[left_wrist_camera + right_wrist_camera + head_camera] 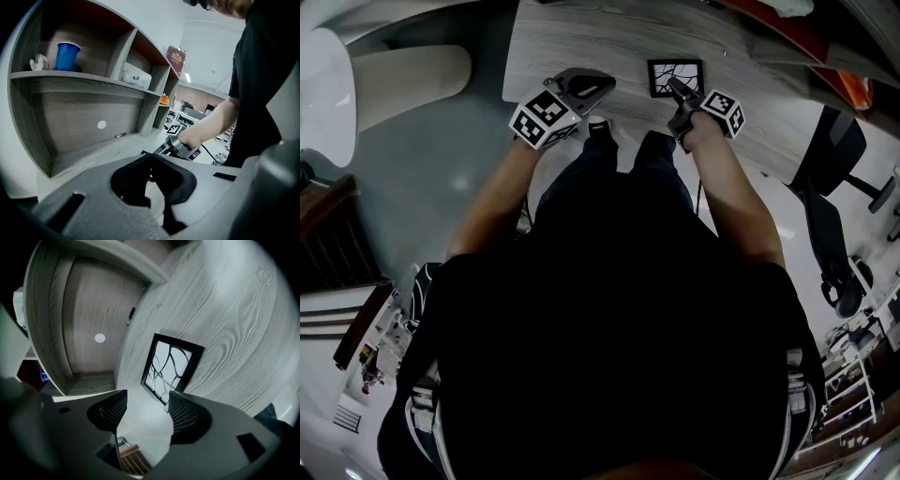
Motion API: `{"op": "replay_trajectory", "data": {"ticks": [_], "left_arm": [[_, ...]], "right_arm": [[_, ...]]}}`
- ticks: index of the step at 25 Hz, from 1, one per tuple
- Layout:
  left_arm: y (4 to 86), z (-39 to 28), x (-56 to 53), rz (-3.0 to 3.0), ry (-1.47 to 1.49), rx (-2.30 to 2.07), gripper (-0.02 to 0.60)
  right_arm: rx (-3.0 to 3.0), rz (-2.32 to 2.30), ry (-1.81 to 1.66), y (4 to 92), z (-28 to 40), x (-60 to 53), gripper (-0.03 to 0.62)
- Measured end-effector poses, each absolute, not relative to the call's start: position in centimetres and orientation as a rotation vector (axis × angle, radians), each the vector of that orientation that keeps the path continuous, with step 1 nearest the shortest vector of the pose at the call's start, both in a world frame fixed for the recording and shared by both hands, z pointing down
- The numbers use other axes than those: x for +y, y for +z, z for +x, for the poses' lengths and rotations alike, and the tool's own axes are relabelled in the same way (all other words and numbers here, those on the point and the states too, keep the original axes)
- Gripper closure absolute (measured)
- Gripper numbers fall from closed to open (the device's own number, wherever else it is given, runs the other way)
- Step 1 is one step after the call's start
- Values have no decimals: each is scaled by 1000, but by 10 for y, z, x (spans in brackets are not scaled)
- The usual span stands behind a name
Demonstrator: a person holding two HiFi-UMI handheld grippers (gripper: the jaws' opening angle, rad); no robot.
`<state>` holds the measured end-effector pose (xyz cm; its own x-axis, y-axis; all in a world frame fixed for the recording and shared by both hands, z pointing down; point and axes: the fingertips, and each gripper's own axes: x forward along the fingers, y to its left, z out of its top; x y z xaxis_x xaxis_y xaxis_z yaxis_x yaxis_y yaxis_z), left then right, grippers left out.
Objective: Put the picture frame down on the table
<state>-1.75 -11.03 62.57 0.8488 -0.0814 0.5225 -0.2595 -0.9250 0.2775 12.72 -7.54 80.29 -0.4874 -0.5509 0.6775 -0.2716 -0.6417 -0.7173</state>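
Note:
The picture frame (675, 78) is black with a white pane crossed by dark curved lines, and it lies flat on the grey wood table (572, 37). My right gripper (673, 87) is at the frame's near edge, open, with nothing between its fingers. In the right gripper view the frame (171, 366) lies just beyond the right gripper (147, 401), whose right fingertip is close to the frame's near corner. My left gripper (602, 87) hovers over the table to the left of the frame, shut and empty. In the left gripper view the left gripper (150, 158) has its tips together.
A wooden shelf unit (93, 122) stands at the table's back, with a blue cup (68, 55), a white packet (136, 75) and an orange item (163, 99). A black office chair (830, 187) stands on the floor to the right.

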Motion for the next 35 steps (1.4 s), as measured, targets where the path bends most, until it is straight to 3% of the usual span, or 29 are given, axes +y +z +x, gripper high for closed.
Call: {"op": "replay_trajectory", "data": {"ticks": [35], "left_arm": [[598, -11, -114, 2752, 707, -266, 565]], "right_arm": [[1362, -1515, -2100, 754, 135, -89, 560]]}}
